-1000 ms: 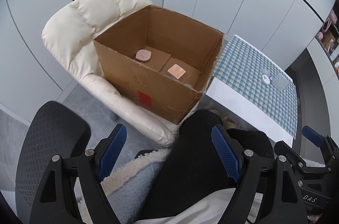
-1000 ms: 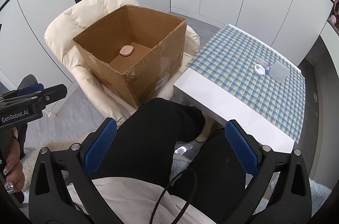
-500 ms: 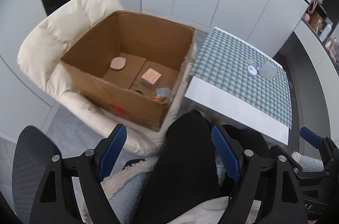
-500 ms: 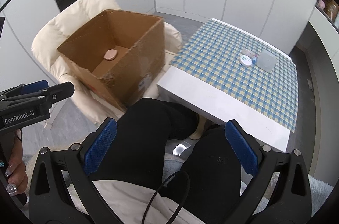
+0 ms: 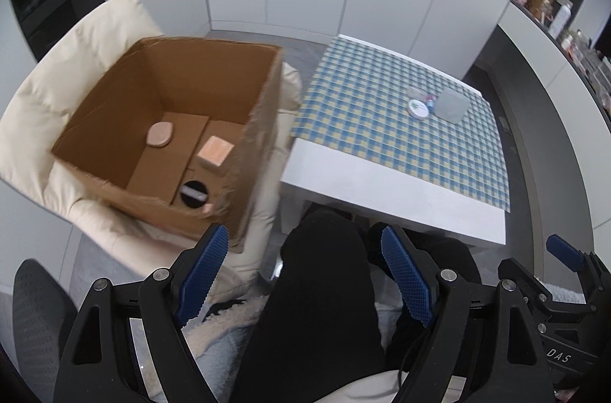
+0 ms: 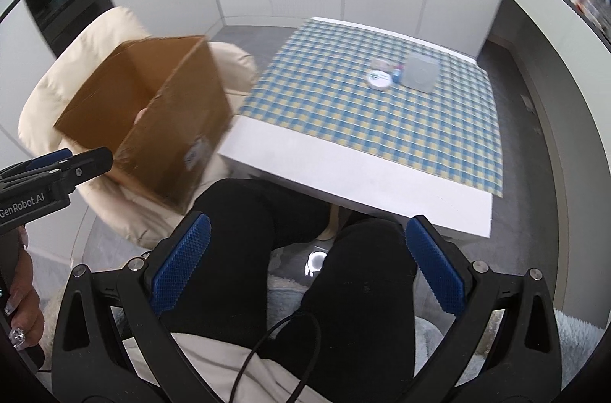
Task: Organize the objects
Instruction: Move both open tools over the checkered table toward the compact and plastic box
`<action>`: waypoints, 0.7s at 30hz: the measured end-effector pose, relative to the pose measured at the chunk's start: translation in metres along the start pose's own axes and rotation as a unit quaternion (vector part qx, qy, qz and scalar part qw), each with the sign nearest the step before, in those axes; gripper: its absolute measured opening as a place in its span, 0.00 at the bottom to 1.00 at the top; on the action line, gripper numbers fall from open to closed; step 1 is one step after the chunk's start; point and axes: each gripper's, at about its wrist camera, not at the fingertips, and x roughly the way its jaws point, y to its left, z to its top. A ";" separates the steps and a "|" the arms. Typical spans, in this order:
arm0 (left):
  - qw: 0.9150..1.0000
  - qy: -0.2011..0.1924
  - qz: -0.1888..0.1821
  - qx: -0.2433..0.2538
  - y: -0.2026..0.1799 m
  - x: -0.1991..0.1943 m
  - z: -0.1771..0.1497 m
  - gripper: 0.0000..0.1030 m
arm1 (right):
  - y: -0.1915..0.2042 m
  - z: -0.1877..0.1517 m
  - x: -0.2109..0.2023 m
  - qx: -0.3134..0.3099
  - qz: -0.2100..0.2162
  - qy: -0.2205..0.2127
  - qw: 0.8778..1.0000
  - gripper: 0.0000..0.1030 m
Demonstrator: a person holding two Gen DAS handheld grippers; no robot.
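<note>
An open cardboard box (image 5: 160,216) (image 6: 179,151) rests on a cream armchair; inside lie a round pink puff (image 5: 160,134), a peach cube (image 5: 215,153) and a black round lid (image 5: 194,194). On the checked table lie a white round tin (image 5: 419,108) (image 6: 379,79), a frosted grey square container (image 5: 451,105) (image 6: 419,72), a small clear jar (image 6: 380,63) and a tiny blue-pink item (image 6: 397,73). My left gripper (image 5: 301,273) is open and empty above a person's black-clad legs. My right gripper (image 6: 305,261) is open and empty too, over the lap.
The cream armchair (image 5: 46,97) (image 6: 95,44) sits left of the low white table (image 5: 382,181) (image 6: 343,174) with its blue-yellow checked cloth. A black mesh chair back (image 5: 34,319) is at lower left. A shelf of bottles (image 5: 565,21) runs along the right wall.
Both grippers have swung to the right: the box and armchair slid left in both views and the table came toward the centre. Both stayed open and empty.
</note>
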 end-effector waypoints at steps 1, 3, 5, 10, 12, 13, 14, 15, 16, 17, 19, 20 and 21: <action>1.000 0.001 -0.003 0.006 -0.005 0.002 0.002 0.81 | -0.007 0.000 0.000 0.008 -0.005 -0.001 1.000 1.00; 1.000 0.003 -0.007 0.018 -0.016 0.006 0.006 0.81 | -0.019 -0.001 -0.001 0.021 -0.011 -0.002 1.000 1.00; 1.000 0.003 -0.012 0.028 -0.027 0.009 0.009 0.81 | -0.032 -0.002 -0.001 0.035 -0.017 -0.002 0.999 1.00; 0.999 0.008 -0.023 0.048 -0.047 0.017 0.017 0.81 | -0.061 -0.004 0.003 0.068 -0.033 0.002 0.997 1.00; 0.998 0.011 -0.025 0.054 -0.053 0.022 0.019 0.81 | -0.073 -0.005 0.005 0.081 -0.038 0.005 0.996 1.00; 0.998 0.012 -0.026 0.056 -0.056 0.024 0.019 0.81 | -0.076 -0.006 0.005 0.083 -0.039 0.006 0.996 1.00; 0.998 0.014 -0.026 0.058 -0.058 0.027 0.020 0.81 | -0.080 -0.007 0.006 0.088 -0.041 0.008 0.995 1.00; 0.998 0.017 -0.027 0.060 -0.060 0.030 0.021 0.81 | -0.085 -0.009 0.006 0.093 -0.044 0.009 0.995 1.00; 0.998 0.018 -0.029 0.061 -0.063 0.032 0.022 0.81 | -0.090 -0.010 0.007 0.099 -0.047 0.010 0.994 1.00; 0.997 0.020 -0.029 0.063 -0.066 0.035 0.023 0.81 | -0.092 -0.010 0.008 0.103 -0.048 0.011 0.993 1.00; 0.997 0.023 -0.031 0.066 -0.071 0.039 0.025 0.81 | -0.102 -0.011 0.010 0.114 -0.053 0.014 0.992 1.00; 0.997 0.024 -0.033 0.068 -0.074 0.042 0.026 0.81 | -0.106 -0.011 0.011 0.119 -0.054 0.014 0.991 1.00; 0.997 0.024 -0.033 0.069 -0.077 0.044 0.028 0.81 | -0.111 -0.012 0.012 0.126 -0.055 0.015 0.990 1.00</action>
